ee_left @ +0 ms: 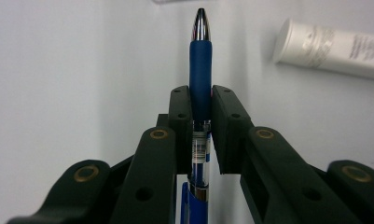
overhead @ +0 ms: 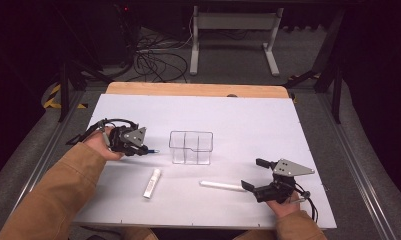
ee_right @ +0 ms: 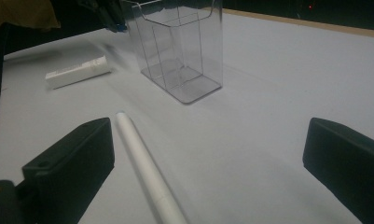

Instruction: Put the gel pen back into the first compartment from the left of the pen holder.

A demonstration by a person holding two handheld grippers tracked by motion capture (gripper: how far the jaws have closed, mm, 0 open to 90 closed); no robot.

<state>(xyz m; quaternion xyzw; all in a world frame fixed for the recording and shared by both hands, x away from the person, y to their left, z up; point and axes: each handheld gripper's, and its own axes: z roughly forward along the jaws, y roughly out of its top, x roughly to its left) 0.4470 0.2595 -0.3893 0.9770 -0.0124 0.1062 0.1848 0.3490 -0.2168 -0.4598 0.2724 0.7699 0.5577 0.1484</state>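
In the high view, the right hand-held gripper [overhead: 252, 175] is seen nearest, jaws spread wide and empty, just beside a white stick [overhead: 221, 185] on the bench [overhead: 268, 125]. The left hand-held gripper [overhead: 144, 148] is closed on a blue pen [overhead: 152, 150], left of a clear organiser [overhead: 190, 147]; a white tube [overhead: 152, 182] lies in front.

In the left gripper view, the pen [ee_left: 200, 79] is clamped between the pads, tip forward.

In the right gripper view, the stick [ee_right: 147, 172] lies beside the left jaw, untouched.
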